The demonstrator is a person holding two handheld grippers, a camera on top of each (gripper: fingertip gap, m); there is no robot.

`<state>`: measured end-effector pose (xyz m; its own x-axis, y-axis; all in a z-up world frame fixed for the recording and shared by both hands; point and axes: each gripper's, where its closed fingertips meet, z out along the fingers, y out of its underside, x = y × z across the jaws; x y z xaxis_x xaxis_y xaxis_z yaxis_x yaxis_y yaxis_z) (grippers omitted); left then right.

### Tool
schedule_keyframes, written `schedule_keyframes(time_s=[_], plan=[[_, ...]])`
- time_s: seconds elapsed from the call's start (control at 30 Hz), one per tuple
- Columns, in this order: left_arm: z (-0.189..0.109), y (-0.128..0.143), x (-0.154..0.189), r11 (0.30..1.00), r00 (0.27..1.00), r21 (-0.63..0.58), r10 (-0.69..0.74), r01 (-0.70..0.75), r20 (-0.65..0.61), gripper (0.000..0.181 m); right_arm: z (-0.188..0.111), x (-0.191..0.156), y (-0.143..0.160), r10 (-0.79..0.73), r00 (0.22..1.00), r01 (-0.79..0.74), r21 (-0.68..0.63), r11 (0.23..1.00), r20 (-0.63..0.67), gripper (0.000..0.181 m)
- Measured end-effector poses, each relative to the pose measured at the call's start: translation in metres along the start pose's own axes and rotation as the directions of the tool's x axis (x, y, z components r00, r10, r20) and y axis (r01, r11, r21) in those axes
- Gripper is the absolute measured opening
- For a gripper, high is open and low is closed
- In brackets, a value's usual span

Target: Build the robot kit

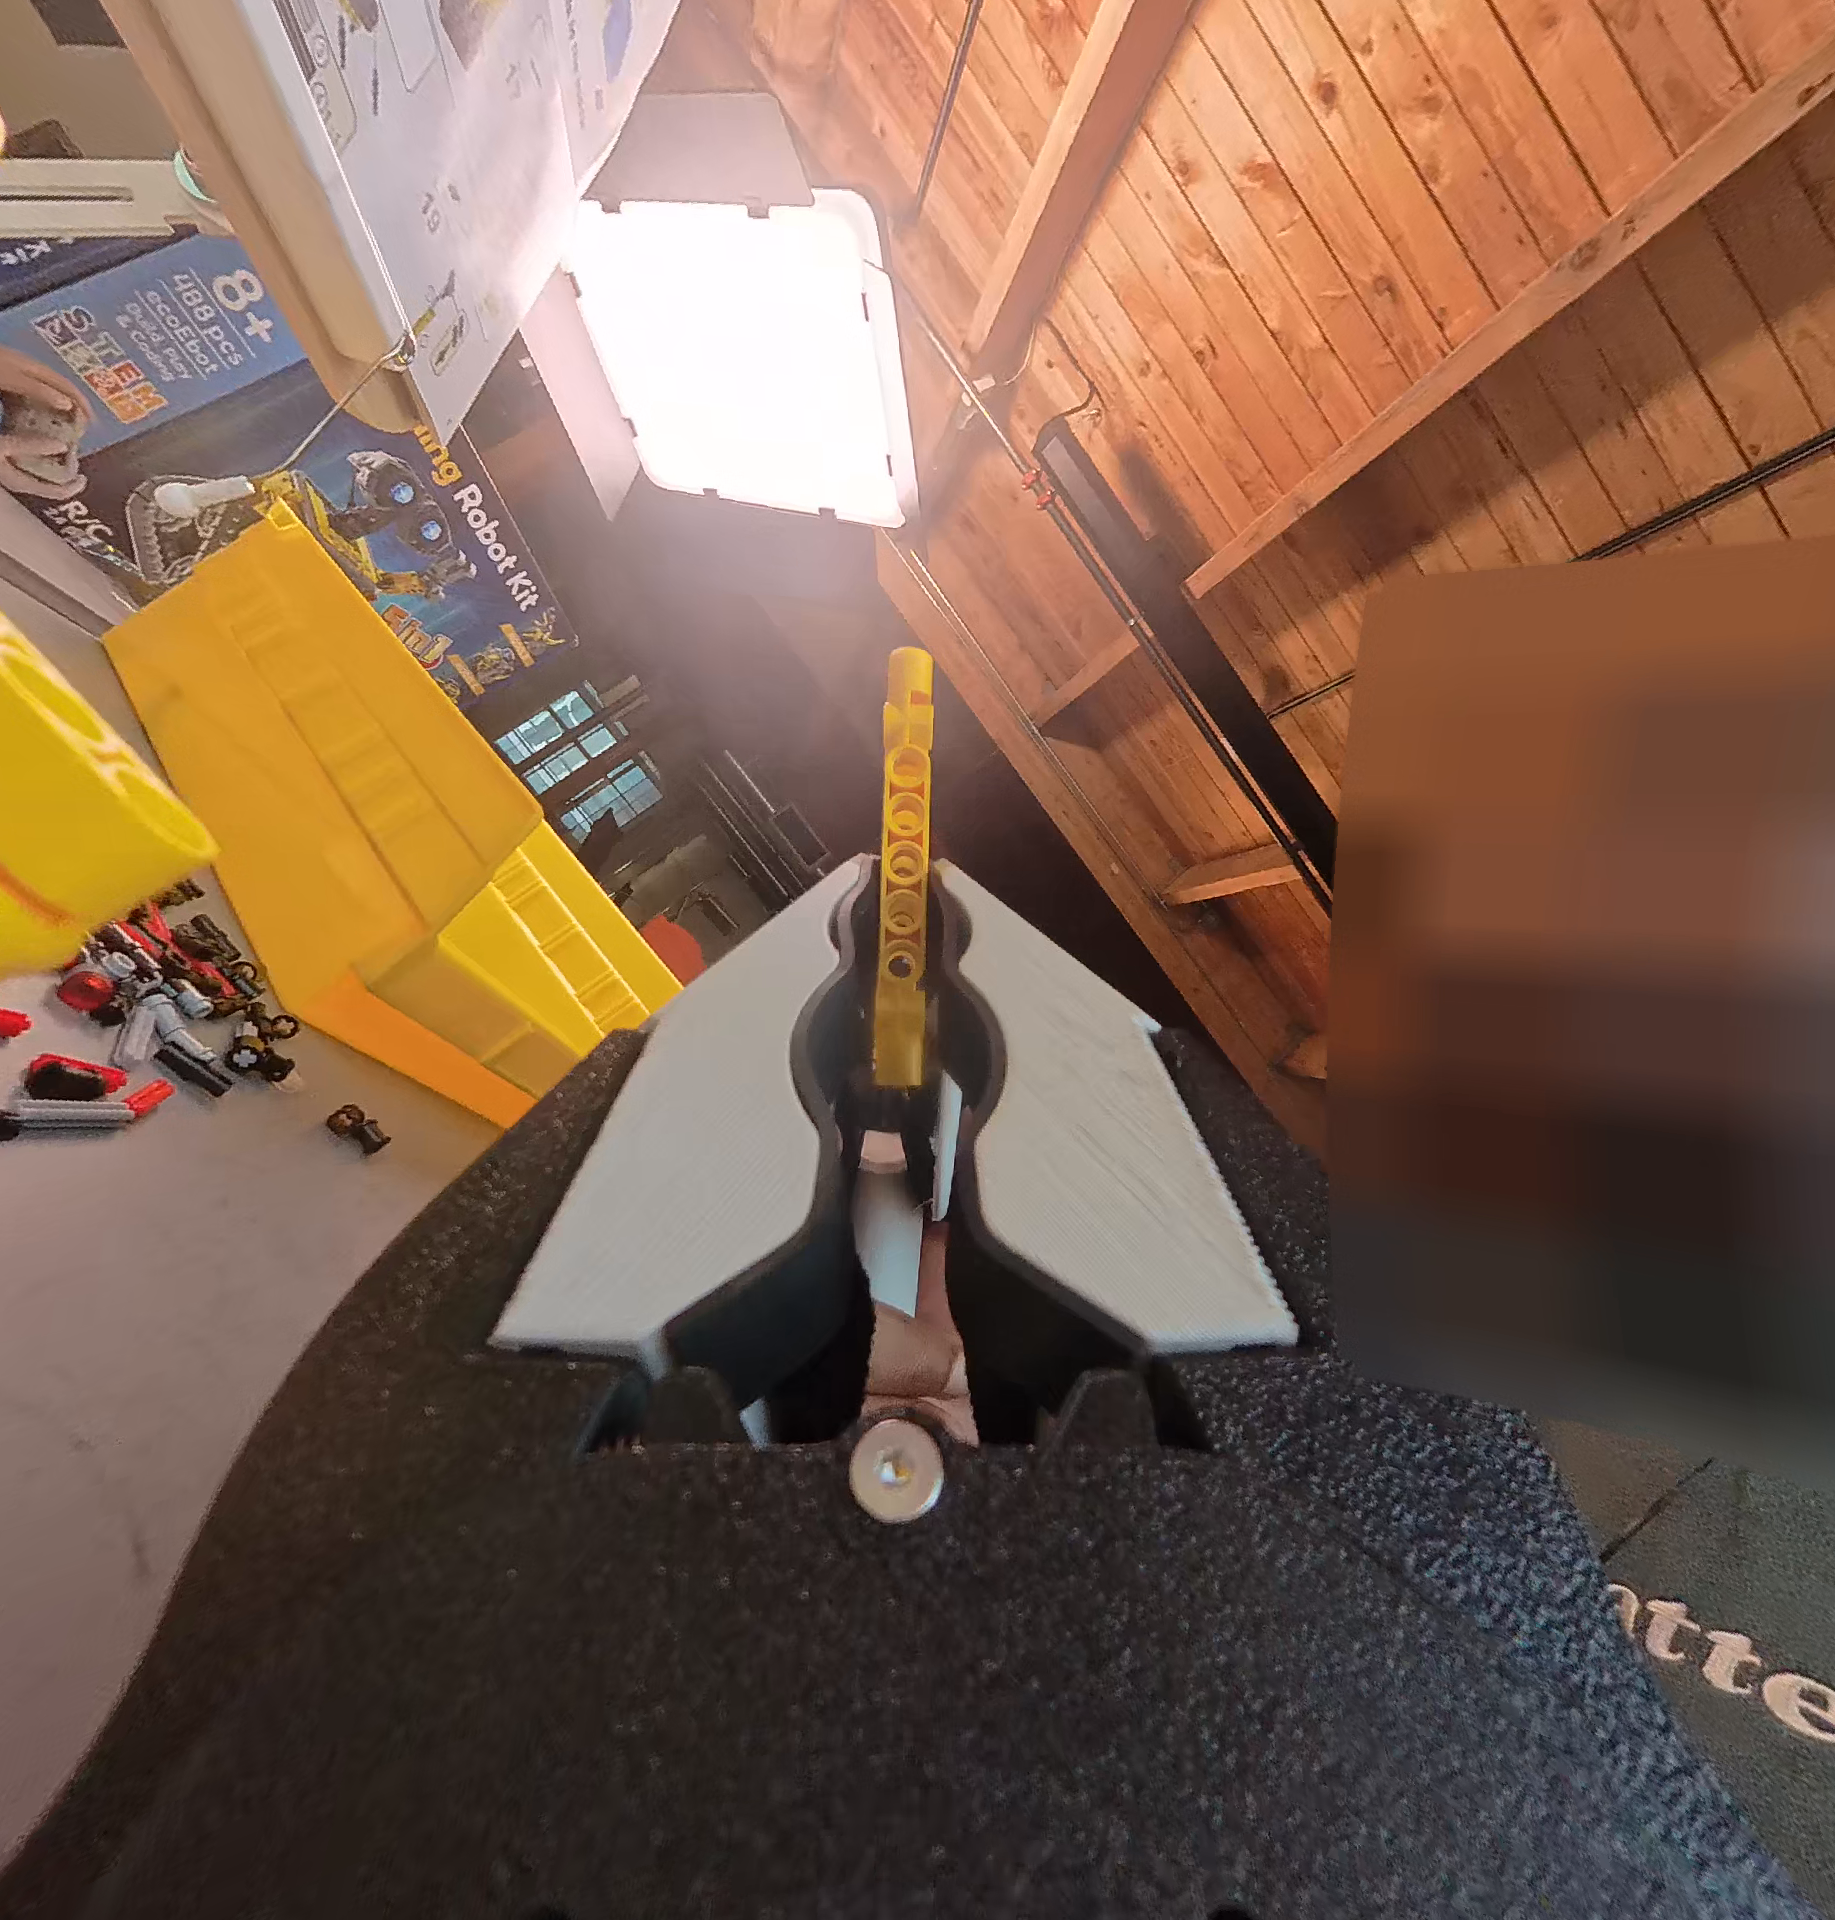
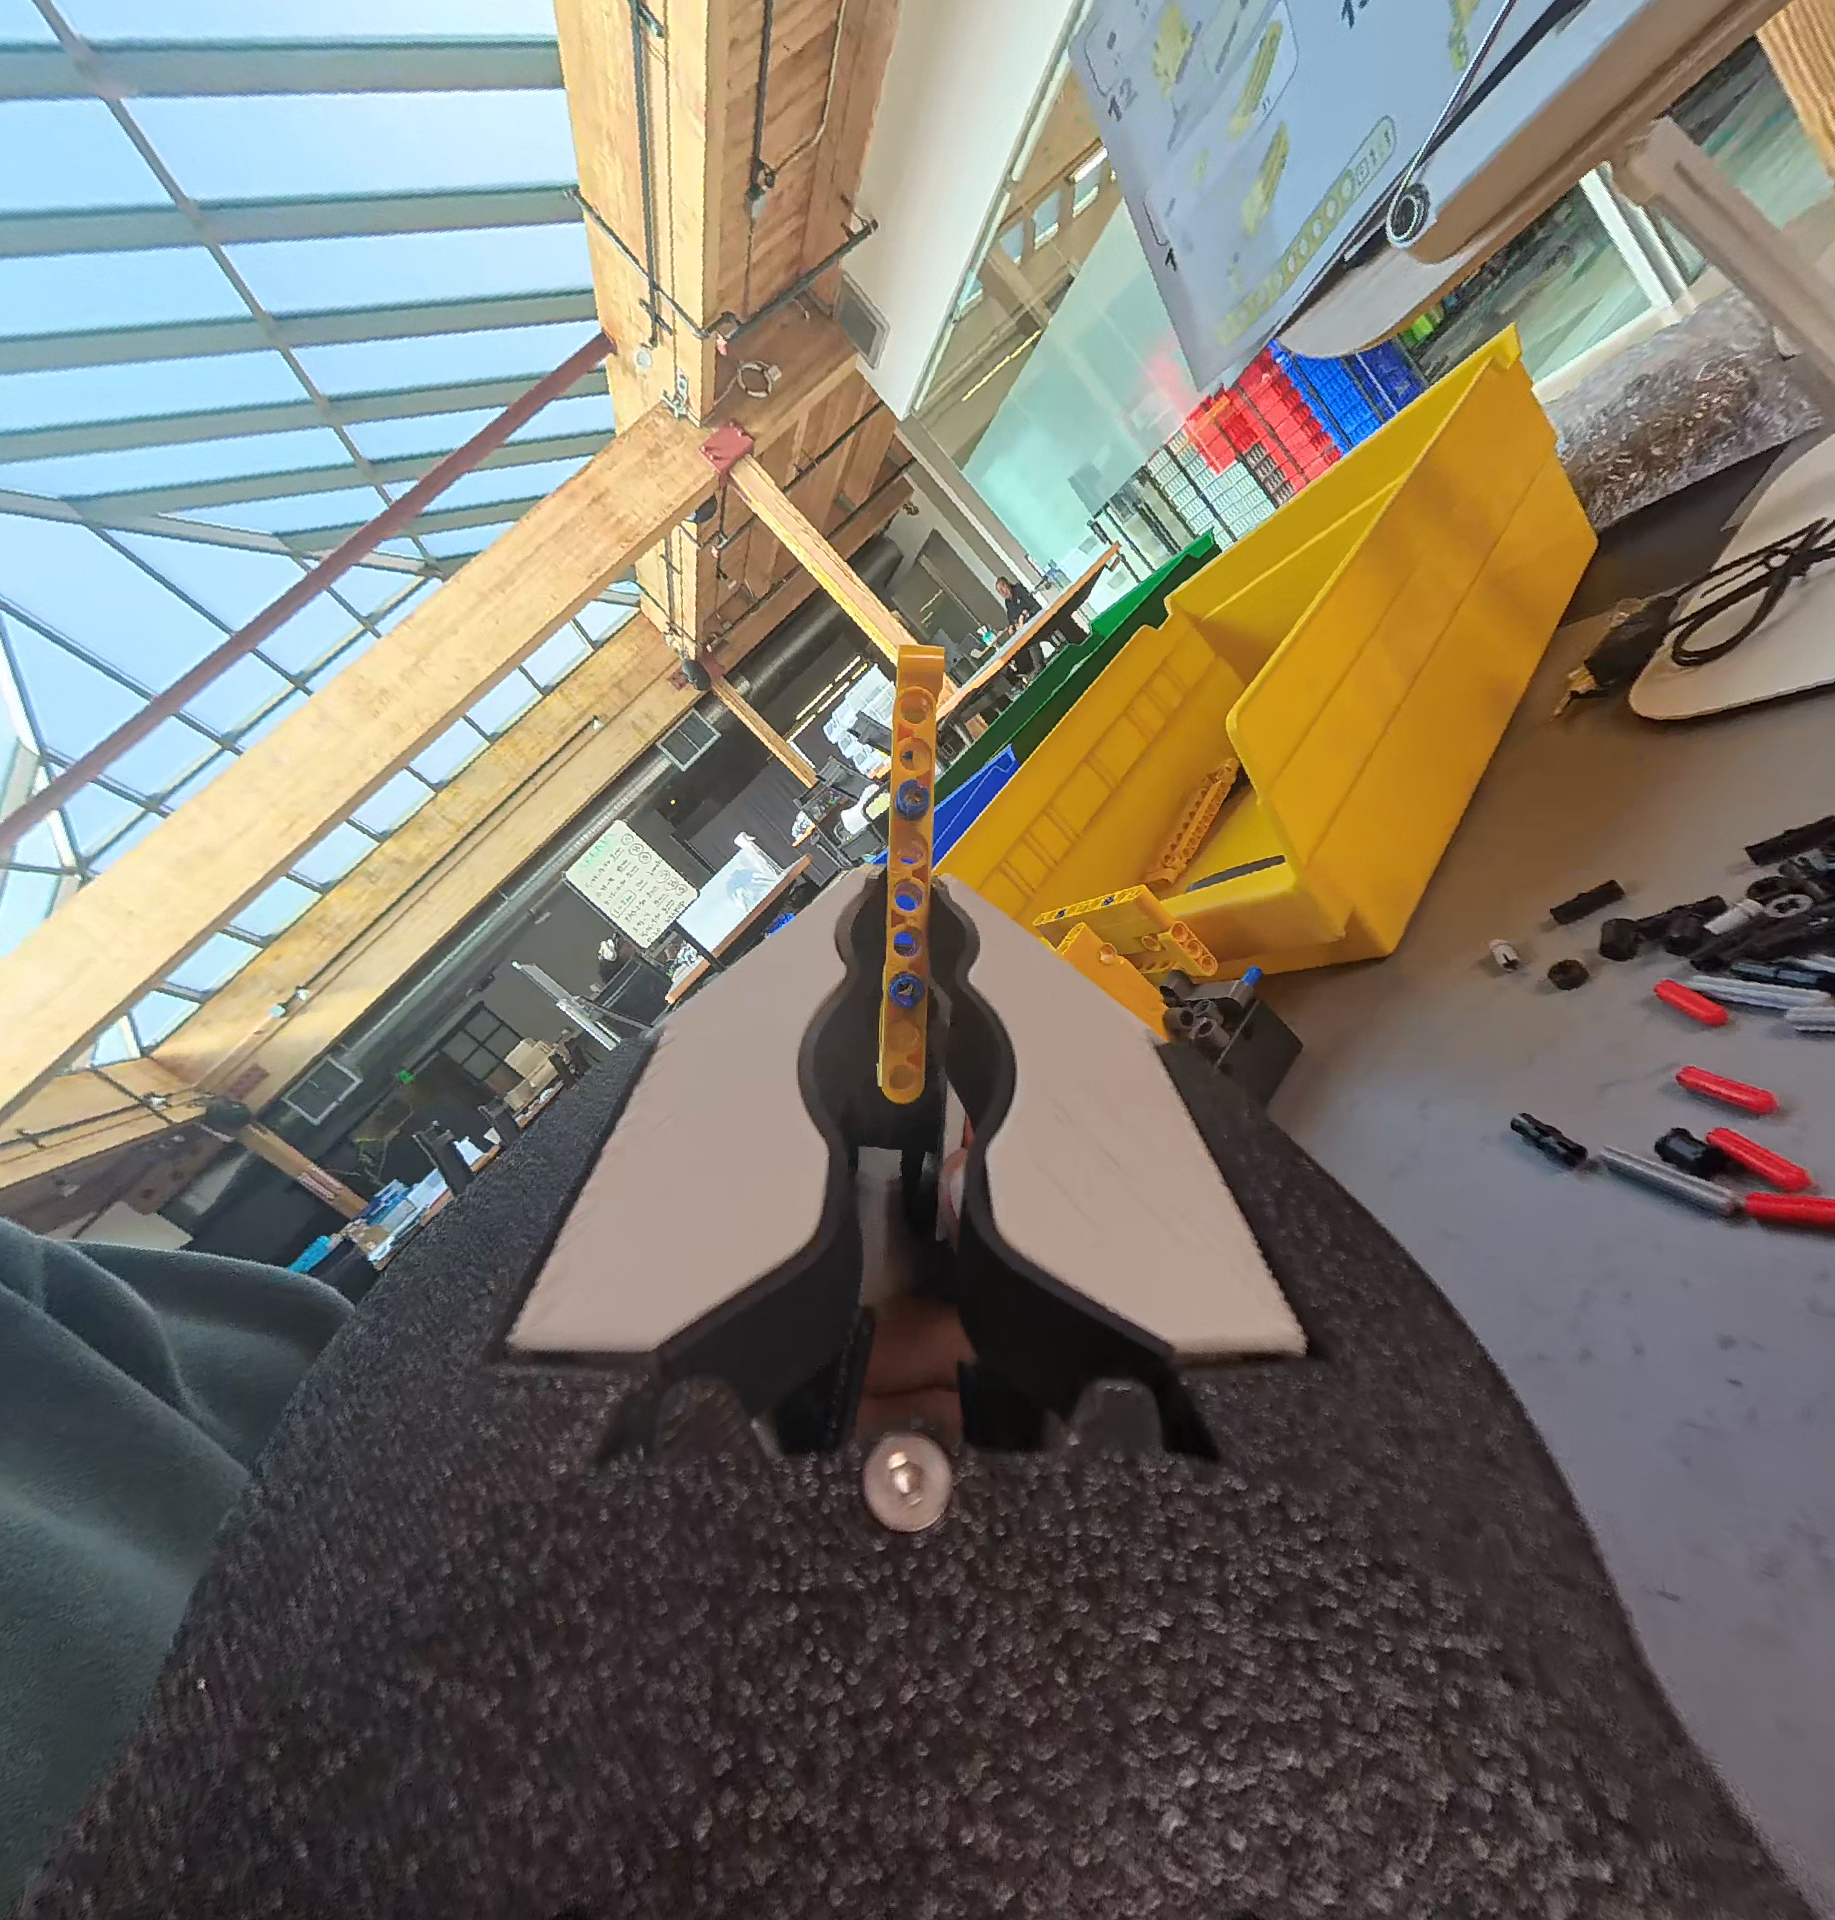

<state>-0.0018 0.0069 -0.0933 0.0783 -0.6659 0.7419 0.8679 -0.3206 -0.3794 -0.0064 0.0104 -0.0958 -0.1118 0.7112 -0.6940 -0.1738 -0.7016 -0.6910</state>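
Note:
My left gripper (image 1: 902,883) is shut on a yellow perforated beam (image 1: 905,821) that sticks out past the fingertips, tilted up towards a bright lamp panel (image 1: 747,343). My right gripper (image 2: 905,894) is shut on a longer yellow perforated beam (image 2: 911,790) with blue pins in some of its holes; it points up towards the roof beams. Both grippers are lifted above the grey table (image 2: 1515,1299). The other gripper's yellow body (image 1: 51,810) shows at the left edge of the left wrist view.
Yellow bins stand on the table (image 1: 352,790) (image 2: 1391,707). Small black, grey and red pins lie loose beside them (image 1: 154,1018) (image 2: 1744,1039). A part-built yellow assembly (image 2: 1121,935) lies before the bins. An instruction sheet on a stand (image 2: 1256,135) and a kit box (image 1: 269,416) stand behind. A person's dark sleeve (image 2: 92,1455) is near. The tips of both grippers are at nearly the same place.

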Motion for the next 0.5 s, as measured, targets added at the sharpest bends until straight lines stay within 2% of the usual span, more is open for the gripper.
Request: schedule_keyframes(time_s=[0.1, 0.5], plan=[[0.000, -0.002, -0.001, 1.000, 1.000, 0.007, -0.006, 0.006, -0.003, 0.006, 0.000, 0.001, 0.001, 0.024, 1.000, -0.024, 0.007, 1.000, 0.003, 0.005], [0.000, -0.001, 0.009, 1.000, 0.997, 0.008, -0.013, 0.014, -0.075, 0.006, 0.000, -0.010, -0.001, -0.071, 0.997, 0.071, -0.020, 0.997, 0.001, 0.006]])
